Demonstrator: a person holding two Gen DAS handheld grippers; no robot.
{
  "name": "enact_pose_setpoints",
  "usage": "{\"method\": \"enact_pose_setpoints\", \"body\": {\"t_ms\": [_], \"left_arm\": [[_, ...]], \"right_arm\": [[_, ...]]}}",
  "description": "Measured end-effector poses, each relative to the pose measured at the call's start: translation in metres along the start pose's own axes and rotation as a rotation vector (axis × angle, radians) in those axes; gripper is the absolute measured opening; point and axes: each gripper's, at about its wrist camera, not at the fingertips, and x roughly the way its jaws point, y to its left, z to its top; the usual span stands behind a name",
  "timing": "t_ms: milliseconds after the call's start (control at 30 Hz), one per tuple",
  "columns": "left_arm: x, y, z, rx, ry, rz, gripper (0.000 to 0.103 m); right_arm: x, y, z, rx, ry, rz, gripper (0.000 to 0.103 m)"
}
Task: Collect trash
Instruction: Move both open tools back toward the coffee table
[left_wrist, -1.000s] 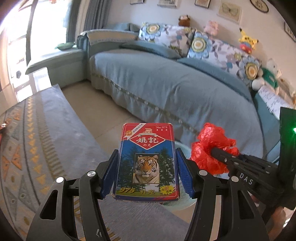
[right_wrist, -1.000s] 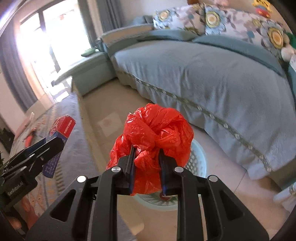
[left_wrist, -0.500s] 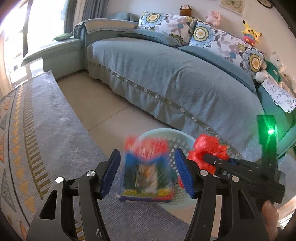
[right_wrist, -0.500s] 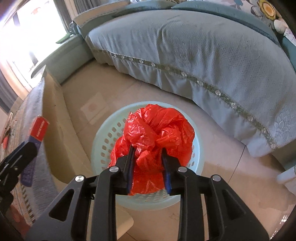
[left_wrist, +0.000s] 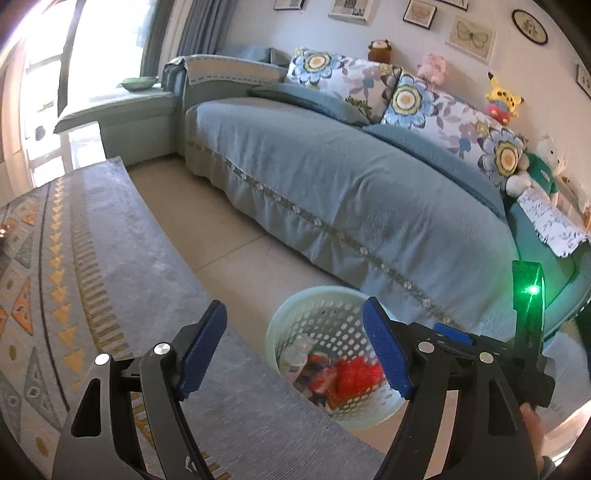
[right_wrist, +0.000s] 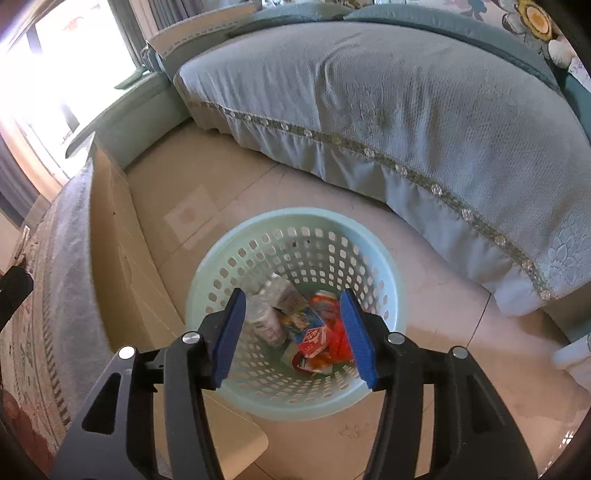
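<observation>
Both grippers, left (left_wrist: 293, 349) and right (right_wrist: 291, 334), have empty jaws opening wide above the basket (right_wrist: 384, 266) at lower centre. Inside lie the red bag (right_wrist: 341, 343), card box (right_wrist: 301, 323) and bottle (right_wrist: 264, 319); no print is readable.

Laundry-style basket (right_wrist: 384, 269) stood on tiled floor (right_wrist: 229, 192), btwn sofa (right_wrist: 424, 122) behind/right & rug-covered table (right_wrist: 70, 266) on left. Inside basket: playing-card box (right_wrist: 314, 338) lay w/ crumpled plastic bag (right_wrist: 338, 341) just right of it, plastic bottle (right_wrist: 264, 321) to left, touching. Right gripper (right_wrist: 291, 334) hung over basket, jaws opening, nothing btwn them. Left gripper (left_wrist: 291, 347) sat nearer the table edge, basket (left_wrist: 314, 299) ahead-right, jaws opening, nothing btwn. Cushions (left_wrist: 410, 99) & plush toys (left_wrist: 500, 98) lined sofa back.
</observation>
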Motion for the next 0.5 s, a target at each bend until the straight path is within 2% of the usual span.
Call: {"method": "enact_pose_setpoints", "body": {"t_ms": [167,267,367,500], "left_arm": [[-0.03,0.009,0.011,0.0,-0.063,0.016,0.074],[-0.055,0.023,0.018,-0.005,-0.112,0.043,0.074],[-0.083,0.05,0.023,-0.035,-0.168,0.082,0.074],[-0.119,0.103,0.026,-0.103,-0.24,0.166,0.074]], "right_arm": [[-0.028,0.022,0.01,-0.027,-0.072,0.033,0.05],[-0.051,0.048,0.018,-0.051,-0.133,0.091,0.05],[-0.067,0.078,0.023,-0.092,-0.184,0.137,0.05],[-0.081,0.132,0.024,-0.162,-0.24,0.222,0.05]]}}
